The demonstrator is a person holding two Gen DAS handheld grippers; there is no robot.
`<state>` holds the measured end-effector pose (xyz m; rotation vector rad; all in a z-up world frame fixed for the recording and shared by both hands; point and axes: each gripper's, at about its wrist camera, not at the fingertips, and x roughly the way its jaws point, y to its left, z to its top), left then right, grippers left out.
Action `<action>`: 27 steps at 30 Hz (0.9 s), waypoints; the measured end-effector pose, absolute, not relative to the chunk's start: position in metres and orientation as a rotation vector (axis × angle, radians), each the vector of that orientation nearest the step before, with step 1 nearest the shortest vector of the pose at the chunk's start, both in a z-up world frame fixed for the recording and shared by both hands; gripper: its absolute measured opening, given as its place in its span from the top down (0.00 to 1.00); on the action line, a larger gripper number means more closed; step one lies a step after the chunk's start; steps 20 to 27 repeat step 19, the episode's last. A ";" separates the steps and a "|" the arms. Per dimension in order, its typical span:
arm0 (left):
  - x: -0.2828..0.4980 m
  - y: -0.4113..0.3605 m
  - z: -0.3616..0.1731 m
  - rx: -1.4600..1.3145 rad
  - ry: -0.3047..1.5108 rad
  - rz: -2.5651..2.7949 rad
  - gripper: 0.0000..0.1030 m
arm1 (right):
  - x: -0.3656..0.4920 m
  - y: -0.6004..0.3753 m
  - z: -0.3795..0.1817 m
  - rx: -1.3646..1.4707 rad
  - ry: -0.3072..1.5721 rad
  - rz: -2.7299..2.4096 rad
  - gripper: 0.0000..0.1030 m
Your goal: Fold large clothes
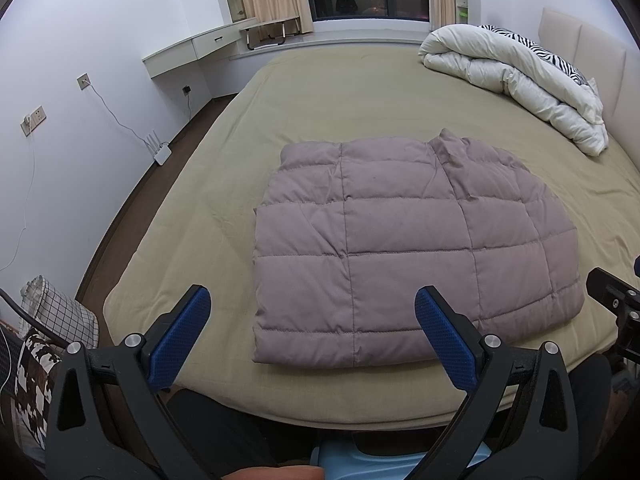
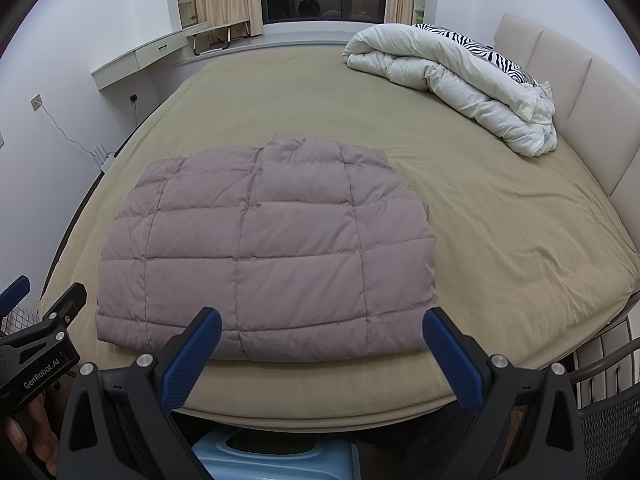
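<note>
A mauve quilted down jacket [image 1: 404,248] [image 2: 264,248] lies folded into a rough rectangle on the olive bed sheet [image 1: 340,96] [image 2: 500,216], near the bed's front edge. My left gripper [image 1: 313,300] hovers open above the front edge, its blue pads [image 1: 182,336] wide apart and holding nothing. My right gripper [image 2: 322,320] is also open and empty, just short of the jacket's near hem. The left gripper's black body [image 2: 40,344] shows at the left edge of the right wrist view, held by a hand [image 2: 28,436].
A rolled white duvet [image 1: 528,84] [image 2: 460,84] and a zebra pillow [image 2: 488,54] lie by the padded headboard [image 2: 560,80]. A wall desk [image 1: 192,46], a router [image 1: 160,152] on the floor, a checked bag [image 1: 60,312] and a light blue stool [image 2: 260,456] surround the bed.
</note>
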<state>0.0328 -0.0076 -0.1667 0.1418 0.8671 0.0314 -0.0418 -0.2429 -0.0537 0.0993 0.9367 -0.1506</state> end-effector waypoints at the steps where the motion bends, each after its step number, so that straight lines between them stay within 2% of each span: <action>1: 0.032 -0.008 -0.167 0.142 0.868 0.032 0.00 | -0.042 -0.243 -0.054 0.099 0.937 -0.151 0.00; 27: 0.028 -0.007 -0.169 0.139 0.860 0.021 0.00 | -0.042 -0.242 -0.060 0.096 0.944 -0.145 0.00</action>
